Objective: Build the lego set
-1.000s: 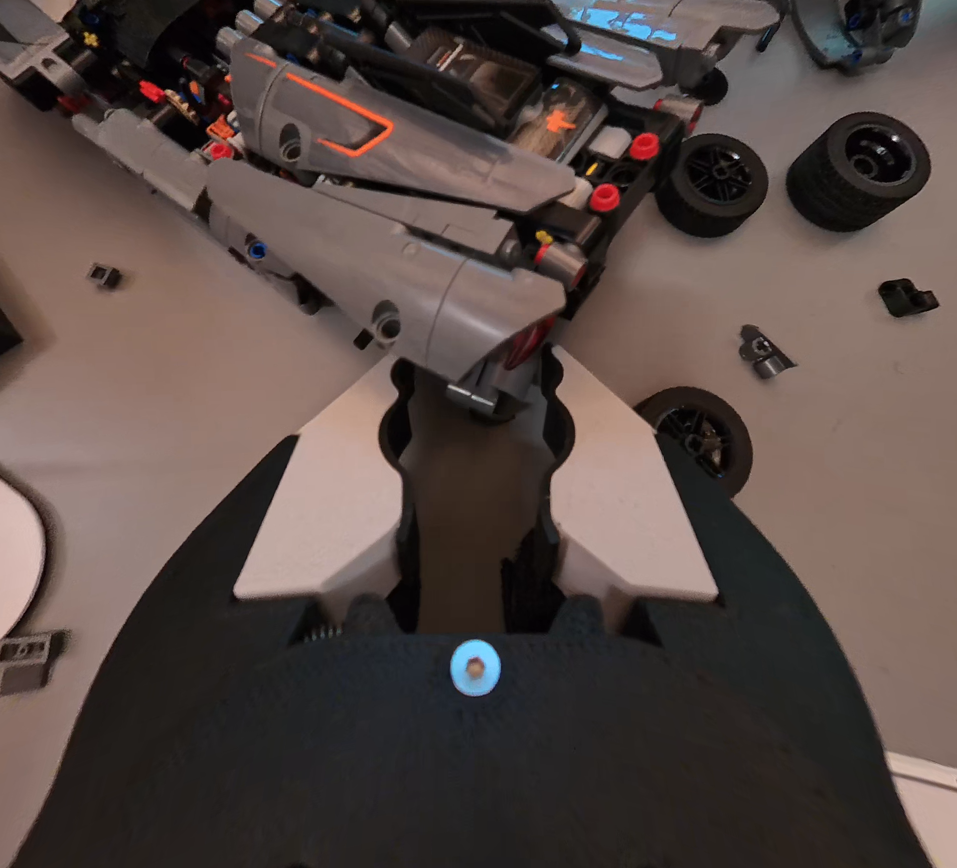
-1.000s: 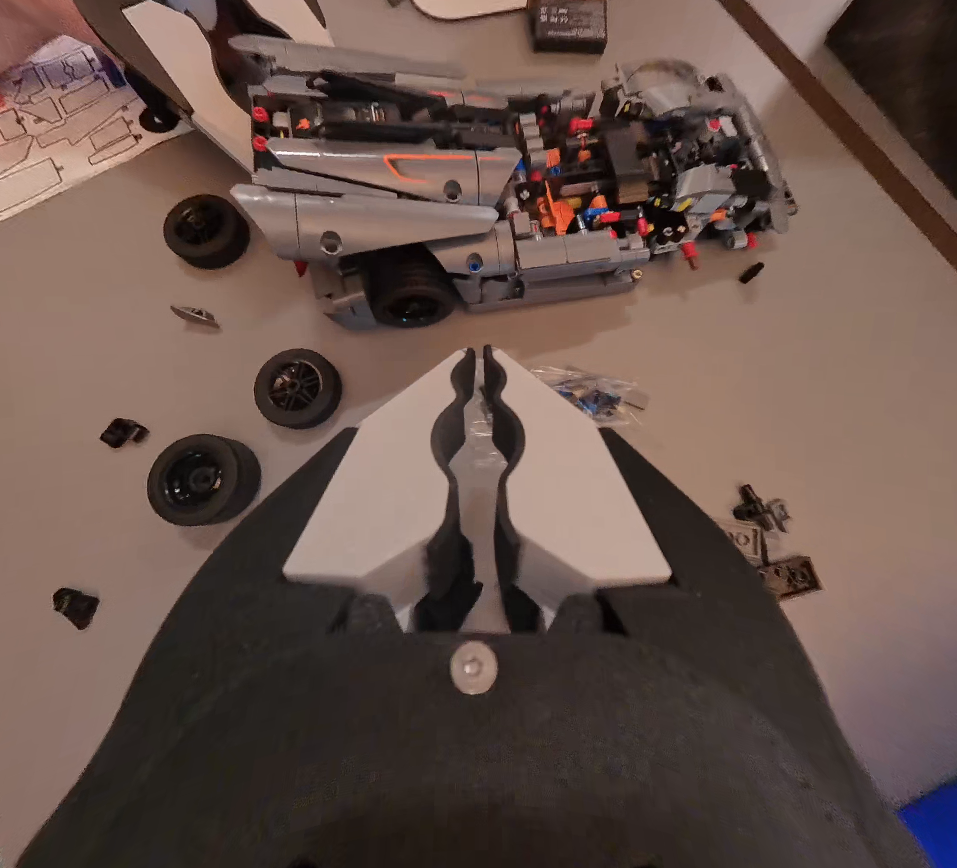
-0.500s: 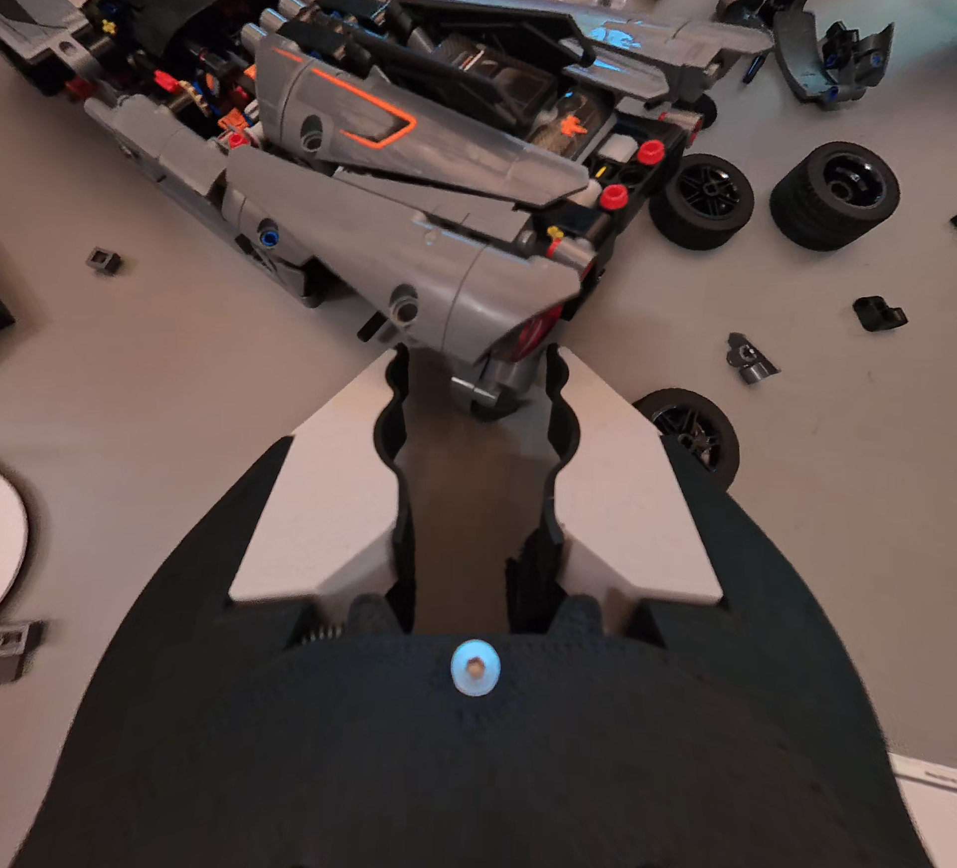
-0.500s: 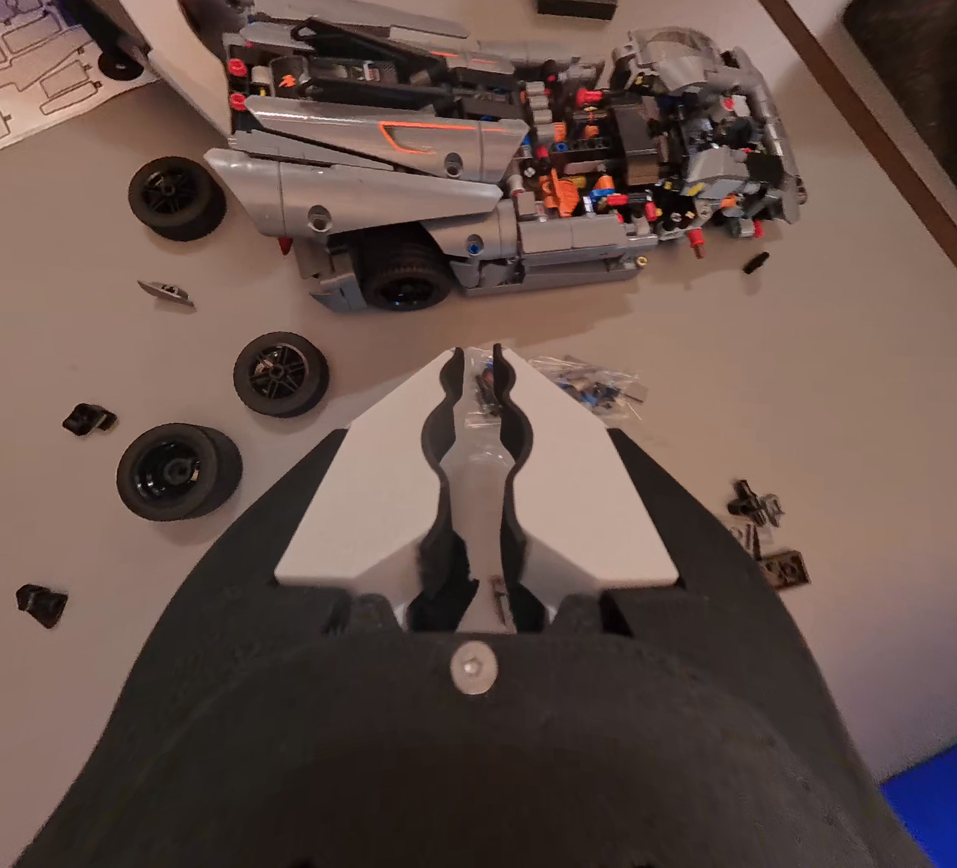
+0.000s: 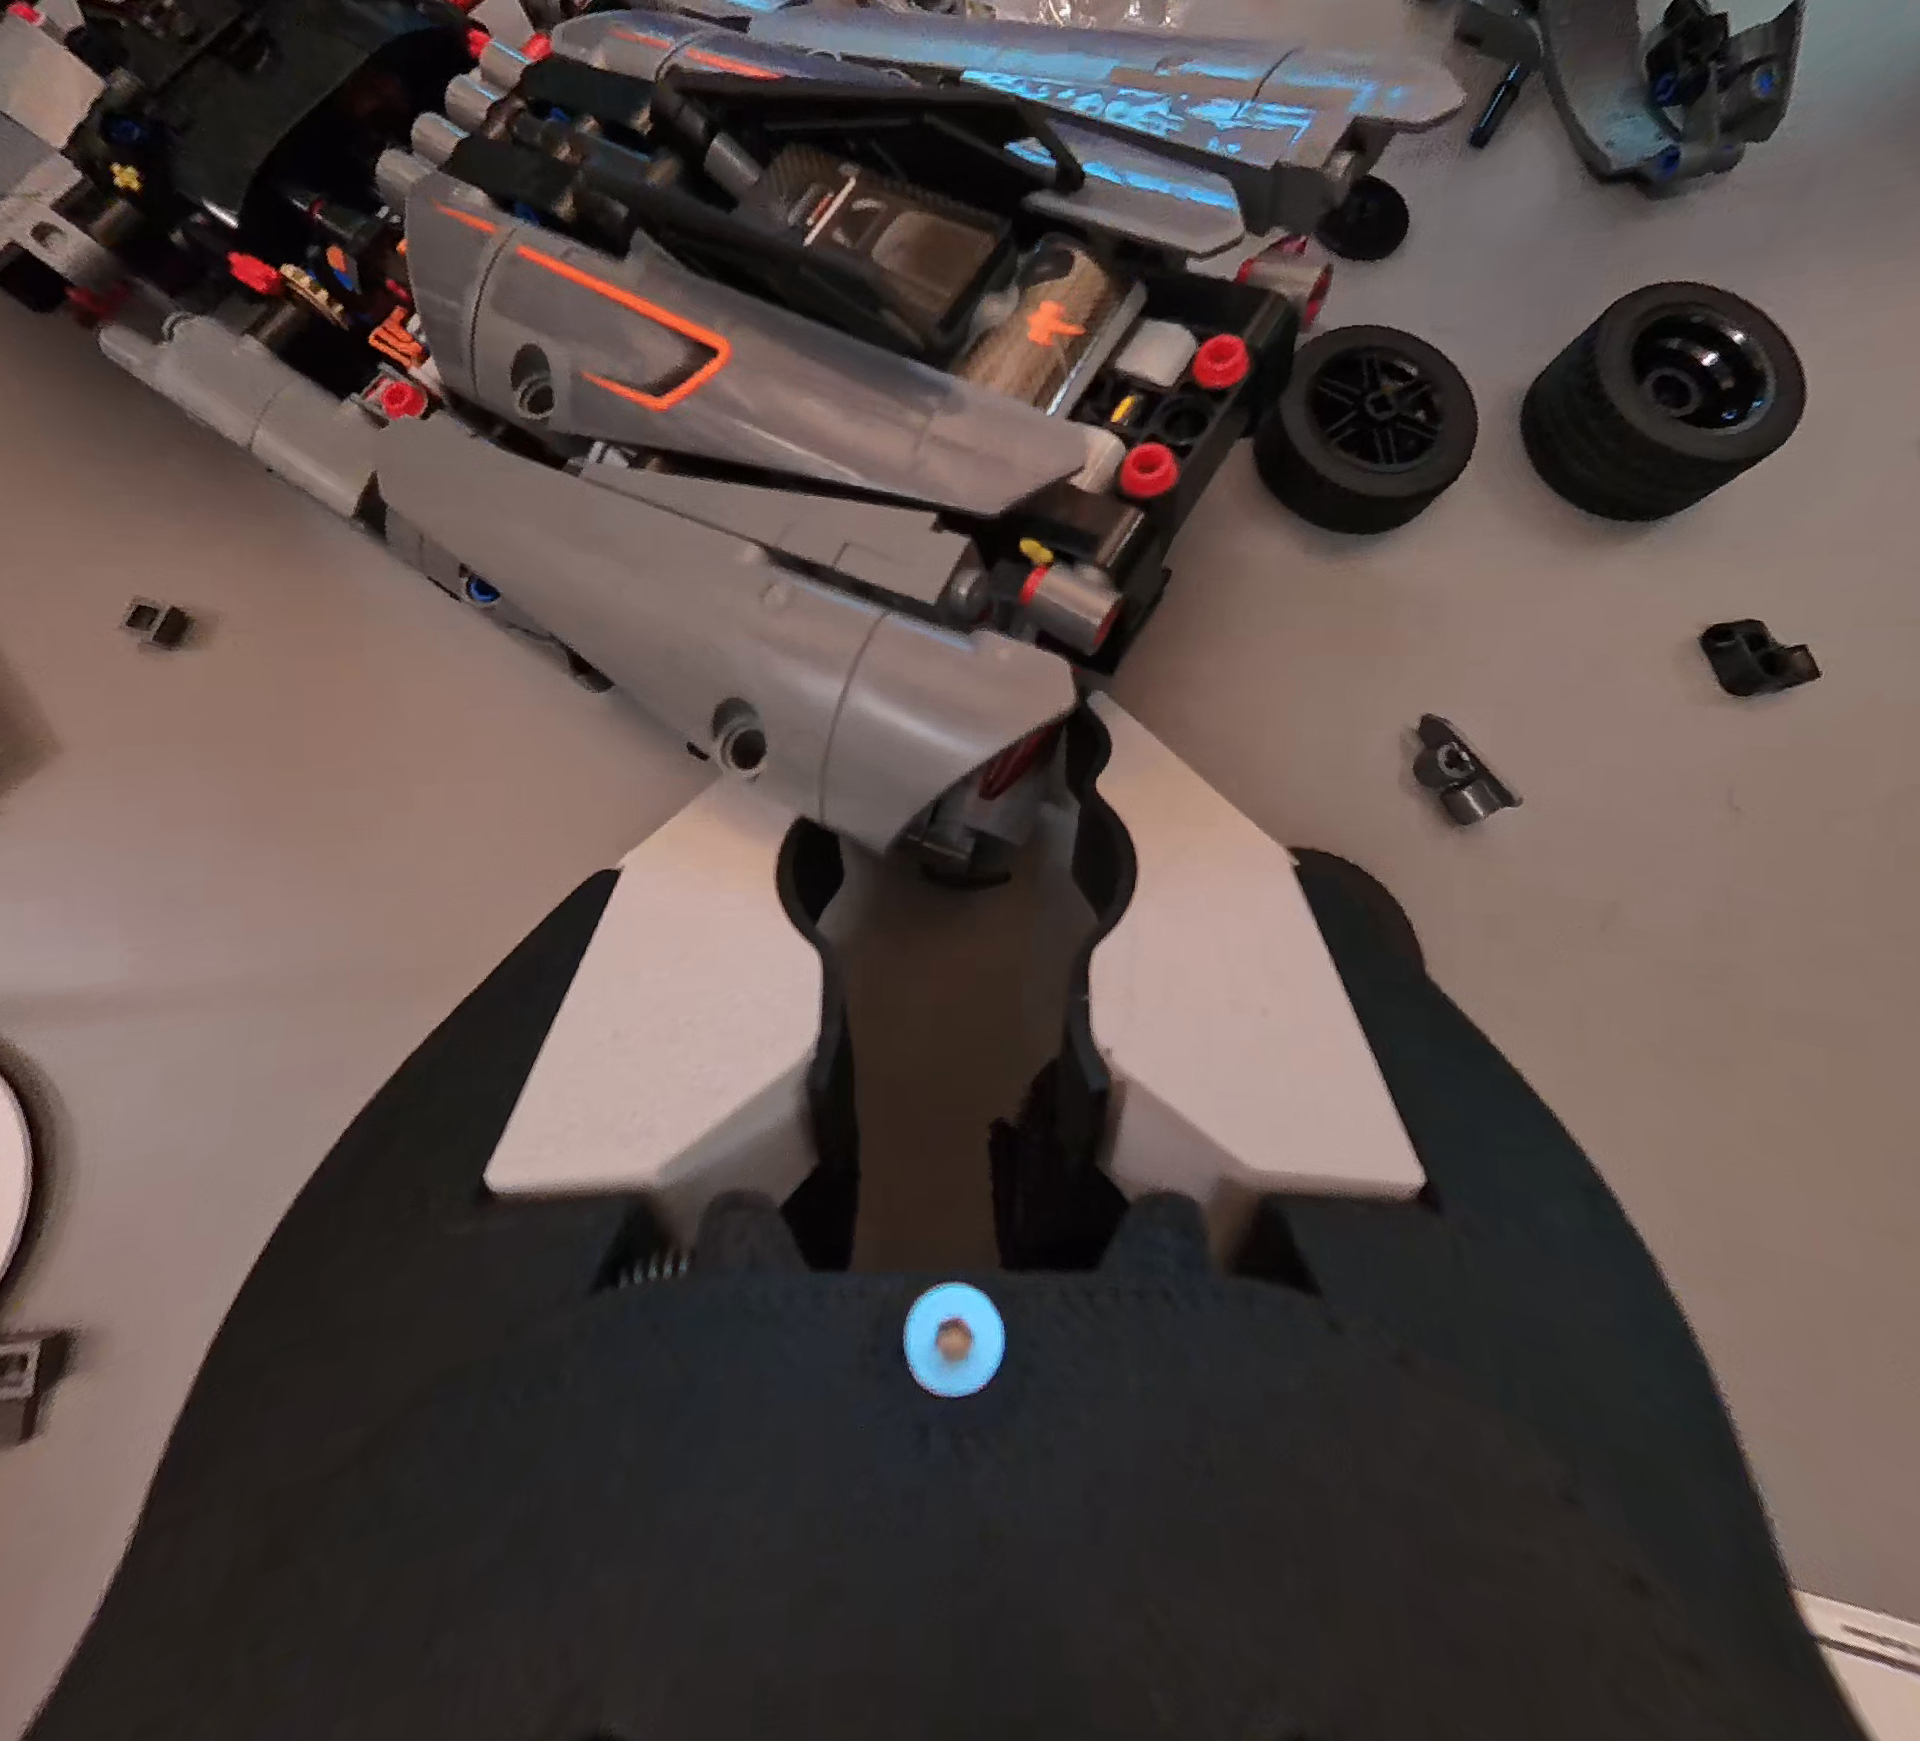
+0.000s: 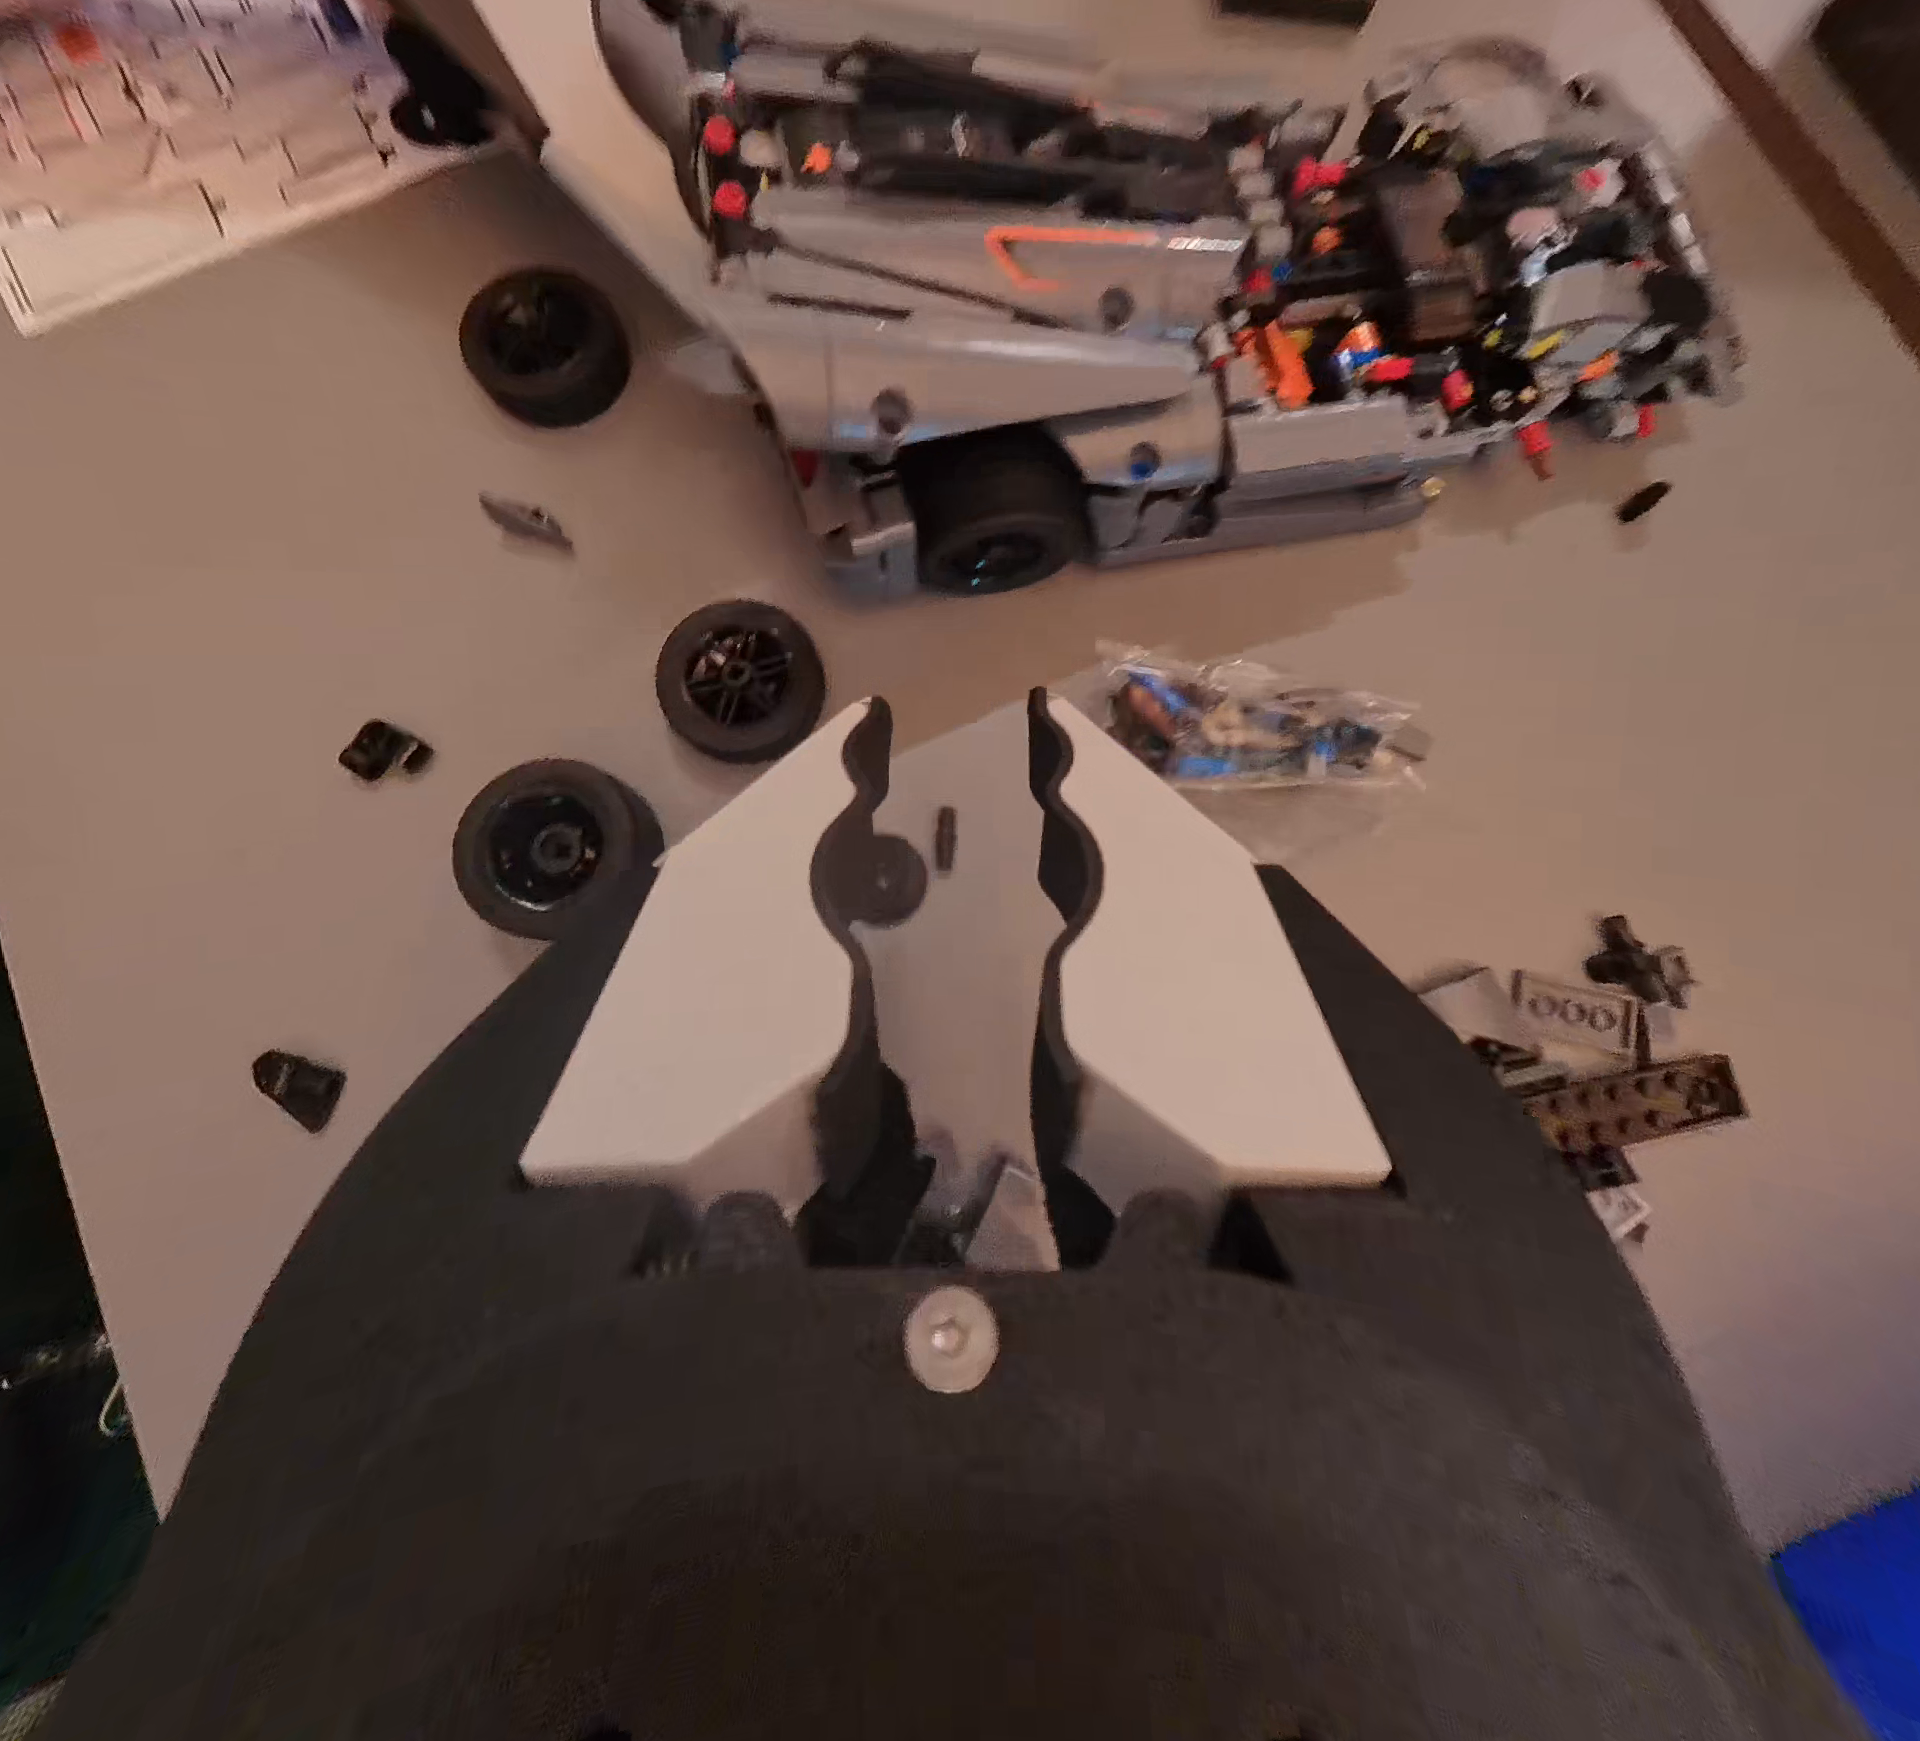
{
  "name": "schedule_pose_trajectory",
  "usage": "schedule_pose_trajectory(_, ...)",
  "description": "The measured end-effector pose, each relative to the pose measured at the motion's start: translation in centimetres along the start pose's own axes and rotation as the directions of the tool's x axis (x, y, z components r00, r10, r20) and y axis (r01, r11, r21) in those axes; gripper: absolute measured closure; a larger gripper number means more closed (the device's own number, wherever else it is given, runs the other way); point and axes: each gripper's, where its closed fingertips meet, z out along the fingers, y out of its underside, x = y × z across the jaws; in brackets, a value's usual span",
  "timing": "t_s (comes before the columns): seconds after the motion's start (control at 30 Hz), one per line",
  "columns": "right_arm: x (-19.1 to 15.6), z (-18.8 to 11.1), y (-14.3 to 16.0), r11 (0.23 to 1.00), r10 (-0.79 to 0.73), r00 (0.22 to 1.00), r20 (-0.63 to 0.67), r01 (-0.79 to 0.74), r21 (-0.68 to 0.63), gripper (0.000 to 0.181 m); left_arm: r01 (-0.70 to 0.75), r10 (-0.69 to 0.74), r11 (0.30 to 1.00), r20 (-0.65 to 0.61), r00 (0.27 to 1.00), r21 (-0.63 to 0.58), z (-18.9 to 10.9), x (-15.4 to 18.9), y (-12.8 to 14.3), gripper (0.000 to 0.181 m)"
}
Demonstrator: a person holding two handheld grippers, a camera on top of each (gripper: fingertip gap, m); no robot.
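- Fingers of the left gripper (image 5: 940, 777) stand wide, straddling the rear corner of the grey lego car (image 5: 727, 403); contact cannot be told.
- Right gripper (image 6: 951, 735) is open too, empty, above a small black disc (image 6: 878, 876) and a pin (image 6: 943, 834).
- Parts bag (image 6: 1257, 735) lies at 2 o'clock from it, loose wheel (image 6: 740, 681) at 10, car at 12.
- Risk: squeezing the car's tail panel could pop it off; the tiny pin could skid away.
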Motion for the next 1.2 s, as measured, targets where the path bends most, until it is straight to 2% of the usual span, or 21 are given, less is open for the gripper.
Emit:
schedule_pose_trajectory(0.07, -0.6, 0.4, 1.0, 0.999, 0.005, 1.0, -0.011, -0.006, -0.032, 0.156, -0.011, 0.011, 1.0, 0.001, 1.0, -0.012, 0.0, 0.1, -0.1, 0.142)
schedule_pose_trajectory(0.2, -2.3, -0.3, 1.5, 0.998, 0.068, 0.997, 0.036, -0.068, 0.014, 0.151, -0.03, 0.03, 0.999, -0.008, 1.0, -0.04, 0.2, 0.6, -0.4, 0.143)
schedule_pose_trajectory(0.33, -2.8, -0.7, 1.8, 0.998, 0.063, 0.998, 0.016, -0.063, 0.015, 0.146, -0.033, 0.031, 0.998, -0.035, 0.999, -0.05, 0.6, 1.3, -0.6, 0.144)
schedule_pose_trajectory(0.47, -2.6, 0.2, 2.0, 0.999, 0.05, 0.999, -0.009, -0.05, -0.012, 0.144, -0.023, 0.023, 1.0, -0.105, 0.994, 0.004, 1.3, 3.1, -1.8, 0.143)
schedule_pose_trajectory(0.57, -2.1, 0.7, 2.5, 0.998, 0.028, 0.999, -0.042, -0.03, -0.049, 0.141, -0.106, 0.103, 0.993, -0.057, 0.993, -0.05, 1.7, 3.2, -1.3, 0.142)
schedule_pose_trajectory(0.7, -1.2, 0.3, 2.8, 0.997, 0.047, 0.998, -0.043, -0.049, -0.054, 0.14, -0.057, 0.056, 0.998, -0.057, 0.997, -0.007, 0.5, 2.7, -1.3, 0.136)
schedule_pose_trajectory(0.83, -4.7, 0.0, 2.5, 0.999, -0.001, 0.996, 0.091, 0.006, -0.049, 0.136, -0.041, 0.04, 0.998, -0.016, 0.999, -0.046, -1.4, 2.0, -0.5, 0.13)
schedule_pose_trajectory(0.93, -5.7, 0.2, 3.0, 0.994, -0.044, 0.996, 0.079, 0.052, -0.092, 0.137, -0.035, 0.037, 0.998, 0.03, 0.999, -0.055, -3.1, 1.8, -0.3, 0.129)
schedule_pose_trajectory(1.1, -6.0, 0.2, 2.6, 0.998, -0.01, 0.994, 0.106, 0.016, -0.061, 0.138, -0.036, 0.038, 0.995, 0.015, 0.999, -0.098, -4.8, 4.6, 0.6, 0.123)
schedule_pose_trajectory(1.2, -5.5, 1.4, 2.6, 0.994, 0.08, 0.992, 0.098, -0.072, -0.081, 0.135, -0.073, 0.082, 0.987, 0.057, 0.995, -0.145, -4.7, 5.5, 0.8, 0.122)
